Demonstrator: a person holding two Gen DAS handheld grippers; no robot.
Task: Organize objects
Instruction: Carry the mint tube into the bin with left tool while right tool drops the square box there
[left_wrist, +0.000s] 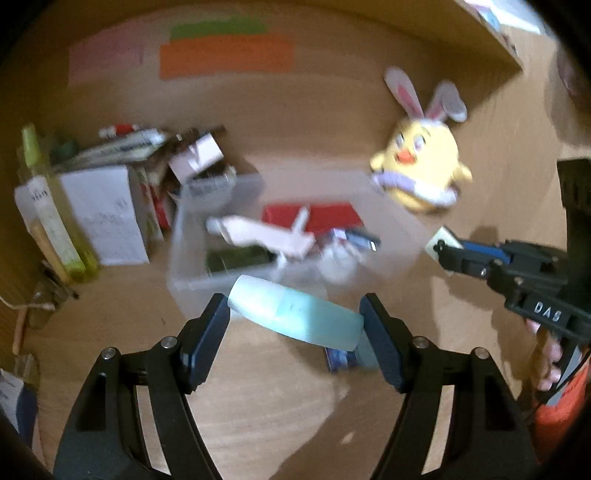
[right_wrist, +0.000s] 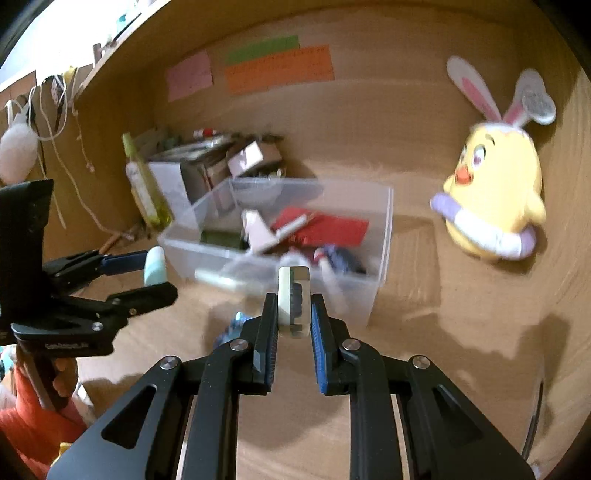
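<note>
My left gripper (left_wrist: 295, 319) is shut on a pale teal bottle (left_wrist: 295, 314), held crosswise above the desk just in front of a clear plastic bin (left_wrist: 177, 269). The bottle's end also shows in the right wrist view (right_wrist: 154, 266). My right gripper (right_wrist: 293, 314) is shut on a small cream and clear box (right_wrist: 293, 301), held near the bin's front wall (right_wrist: 373, 288). In the left wrist view that gripper (left_wrist: 441, 247) sits right of the bin with the cream box (left_wrist: 443, 238). The bin holds a red pouch (right_wrist: 332, 229), a white tube (left_wrist: 258, 230) and other small items.
A yellow bunny-eared plush (right_wrist: 495, 199) leans on the wooden back wall at right. Boxes and a green bottle (left_wrist: 48, 206) crowd the left corner. A blue packet (left_wrist: 341, 360) lies on the desk under the teal bottle. Coloured paper notes (right_wrist: 280, 70) are stuck on the wall.
</note>
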